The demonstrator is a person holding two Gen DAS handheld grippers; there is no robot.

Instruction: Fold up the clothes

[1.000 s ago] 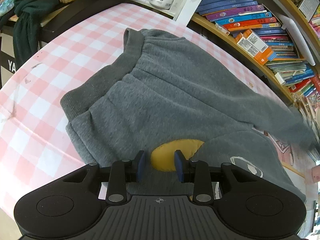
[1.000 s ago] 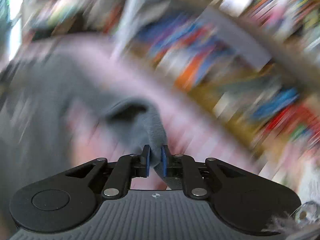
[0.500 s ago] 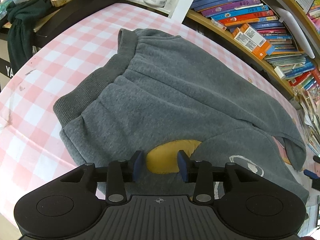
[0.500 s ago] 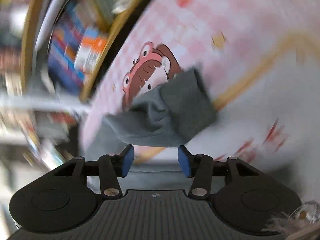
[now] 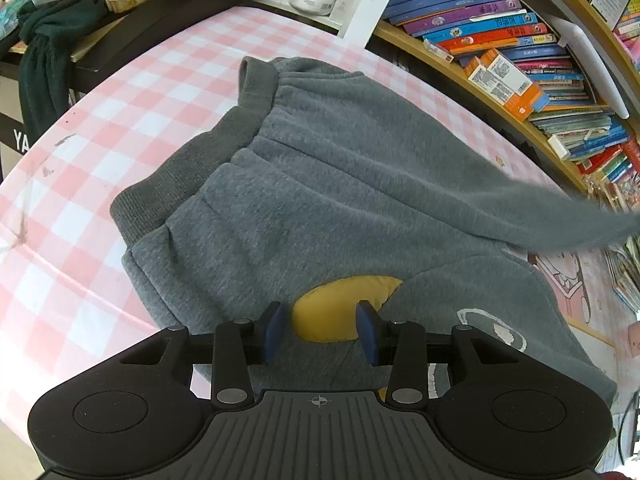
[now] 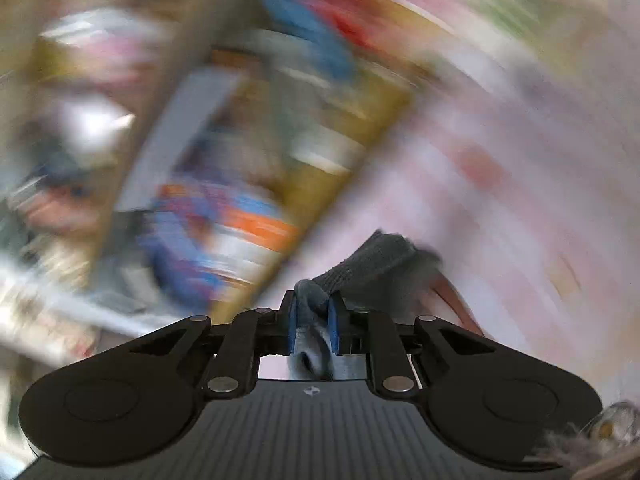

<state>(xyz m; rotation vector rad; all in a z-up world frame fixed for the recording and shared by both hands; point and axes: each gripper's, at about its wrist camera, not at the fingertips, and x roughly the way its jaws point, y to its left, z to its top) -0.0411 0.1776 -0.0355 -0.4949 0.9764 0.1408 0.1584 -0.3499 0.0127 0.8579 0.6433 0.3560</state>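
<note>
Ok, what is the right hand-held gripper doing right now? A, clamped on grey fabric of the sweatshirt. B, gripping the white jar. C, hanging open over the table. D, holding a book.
A: the right hand-held gripper has its blue pads shut on a grey sweatshirt cuff.

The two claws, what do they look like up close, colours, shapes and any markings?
Both look alike. The left claw has a matte black ribbed body with a small crosshair mark, two rounded side lobes with circular recesses, black linkage arms with silver pivot pins, and blue pads on the fingers. The right claw shows the same build. No cables or sleeves are visible.
</note>
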